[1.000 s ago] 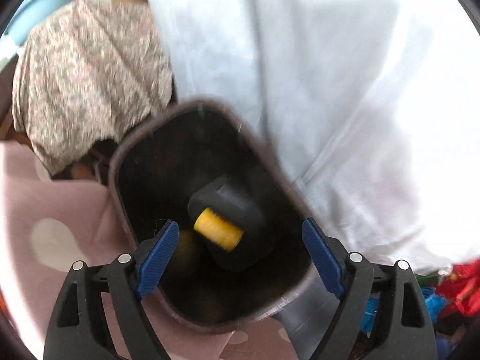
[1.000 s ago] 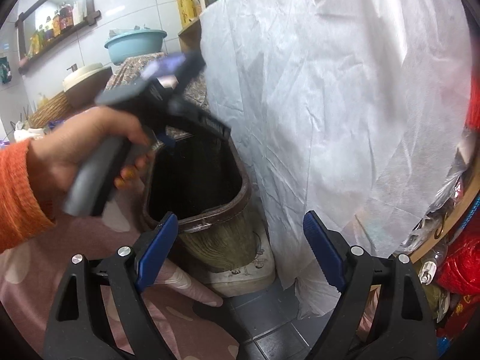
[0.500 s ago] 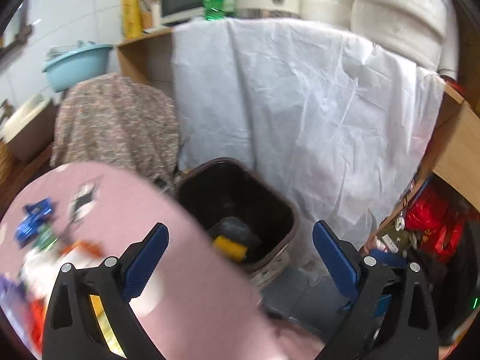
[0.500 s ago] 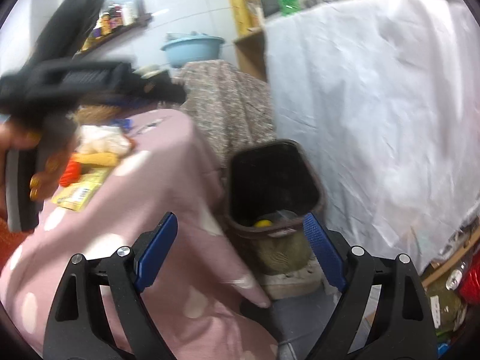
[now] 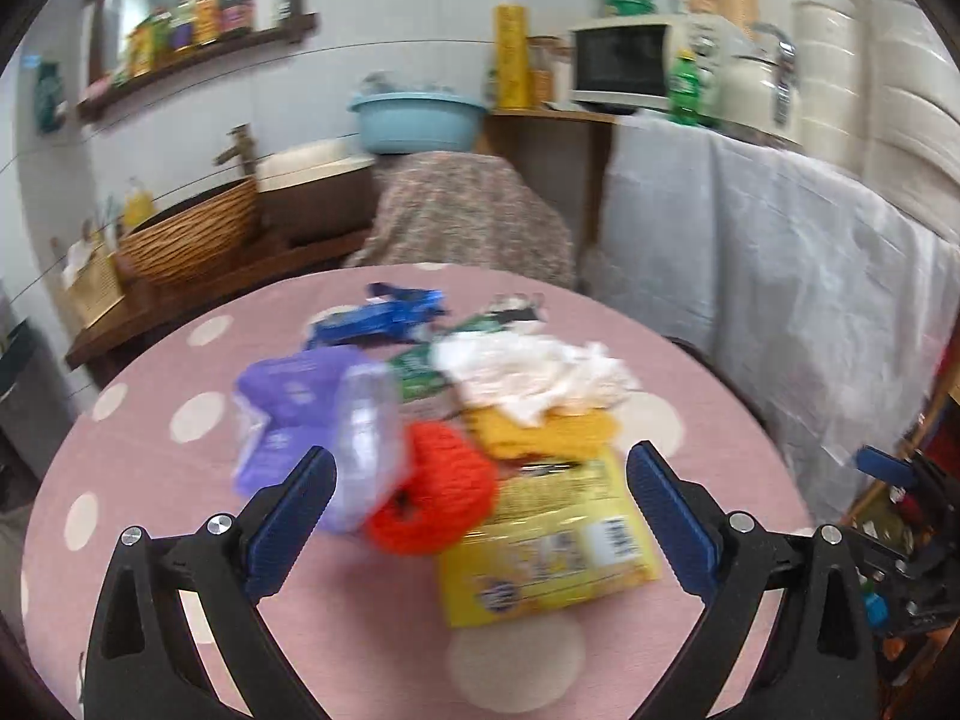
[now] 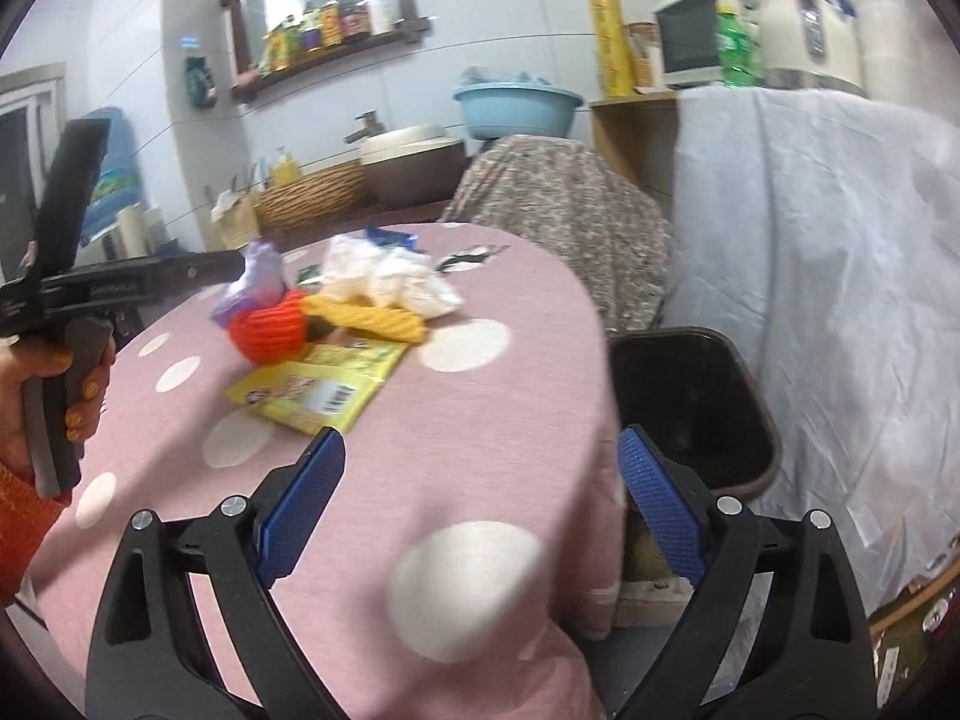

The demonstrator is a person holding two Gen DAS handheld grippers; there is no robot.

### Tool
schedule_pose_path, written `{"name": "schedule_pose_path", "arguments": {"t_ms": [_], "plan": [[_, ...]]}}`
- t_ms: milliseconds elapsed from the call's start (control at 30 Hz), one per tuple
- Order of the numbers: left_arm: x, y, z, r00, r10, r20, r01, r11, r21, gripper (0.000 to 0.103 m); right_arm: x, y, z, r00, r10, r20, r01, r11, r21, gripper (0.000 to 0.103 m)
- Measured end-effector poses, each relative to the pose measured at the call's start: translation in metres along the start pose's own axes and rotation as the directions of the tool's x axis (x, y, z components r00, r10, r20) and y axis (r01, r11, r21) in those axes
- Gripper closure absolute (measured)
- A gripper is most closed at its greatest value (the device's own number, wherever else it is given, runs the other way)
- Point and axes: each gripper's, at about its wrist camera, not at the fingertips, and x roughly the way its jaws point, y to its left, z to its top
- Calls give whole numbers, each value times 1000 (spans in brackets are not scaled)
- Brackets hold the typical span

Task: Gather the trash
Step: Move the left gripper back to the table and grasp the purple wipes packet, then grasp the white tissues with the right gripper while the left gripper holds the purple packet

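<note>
A heap of trash lies on the pink dotted table [image 5: 180, 540]: a yellow packet [image 5: 546, 546], an orange-red knitted lump [image 5: 438, 480], a purple wrapper [image 5: 288, 408], white crumpled tissue [image 5: 528, 372], a blue wrapper [image 5: 378, 318]. My left gripper [image 5: 480, 516] is open and empty, hovering just in front of the heap. My right gripper [image 6: 480, 510] is open and empty over the table's near edge. The dark bin [image 6: 690, 408] stands on the floor right of the table. The heap also shows in the right wrist view, with the yellow packet [image 6: 312, 390].
A white cloth [image 6: 840, 240] drapes a shelf right of the bin. A flowery cloth [image 5: 468, 222] covers something behind the table. A wicker basket [image 5: 192, 234] and blue basin [image 5: 414, 114] sit on the back counter.
Both grippers have swung away from the bin to the table. The left gripper was over the bin's mouth; it now faces the trash heap. A yellow item lay in the bin.
</note>
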Motion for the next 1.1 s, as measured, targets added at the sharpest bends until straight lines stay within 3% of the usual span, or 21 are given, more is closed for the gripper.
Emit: {"name": "schedule_pose_path", "arguments": {"t_ms": [100, 200, 333, 500, 567, 767, 933, 1100], "plan": [[10, 23, 3, 1000, 16, -24, -17, 999, -48, 7, 2, 17, 2, 1000, 24, -5, -24, 1000, -20, 12], [26, 37, 7, 998, 24, -53, -27, 998, -49, 16, 3, 30, 4, 999, 31, -7, -31, 999, -45, 12], [51, 44, 13, 994, 42, -105, -46, 998, -37, 35, -1, 37, 3, 999, 43, -9, -43, 998, -55, 12], [66, 50, 11, 987, 57, -150, -61, 998, -22, 53, -2, 40, 1, 999, 48, -17, -49, 998, -50, 12], [70, 55, 8, 984, 30, -174, -39, 998, -50, 69, -1, 40, 2, 998, 56, -21, -57, 997, -50, 12], [61, 65, -1, 987, -22, -161, 3, 993, -117, 76, 7, 48, 12, 996, 87, -14, -88, 992, -87, 12], [36, 75, -7, 994, -52, -98, 35, 985, -170, 79, 17, 55, 26, 992, 125, -8, -125, 984, -130, 12], [18, 78, -12, 997, -52, -61, 42, 985, -165, 81, 33, 65, 42, 985, 171, -21, -172, 972, -162, 12]]}}
